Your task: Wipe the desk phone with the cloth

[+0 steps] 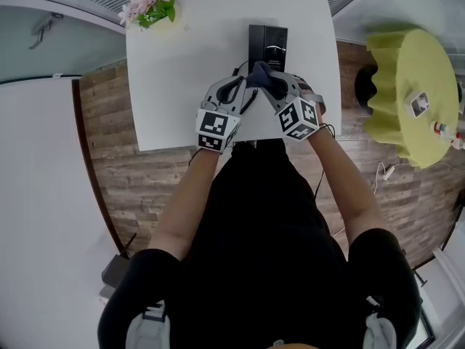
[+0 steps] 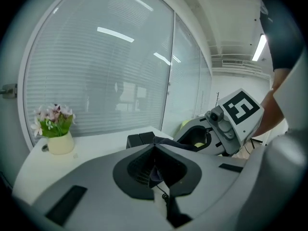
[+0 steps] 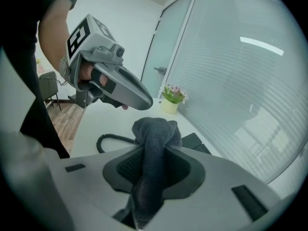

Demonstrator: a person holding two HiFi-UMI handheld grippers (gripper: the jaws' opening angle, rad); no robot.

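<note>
Right tongs (image 3: pixel 150 150) clenched on cloth (image 3: pixel 155 131) | left tongs (image 2: pixel 154 148) apparently pinching its corner | desk phone (image 1: pixel 267 46) directly ahead of me on table (image 1: pixel 182 86), lengthwise away.

Both forearms reach forward, the left hand-held gripper (image 1: pixel 243 88) with jaws together, the right hand-held gripper (image 1: pixel 275 88) clamping the cloth (image 3: pixel 153 143).

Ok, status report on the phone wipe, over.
Left tongs and right tongs both shut on the cloth. Phone right at their tips on the table, contact unclear. Only its coiled cord nearby.
</note>
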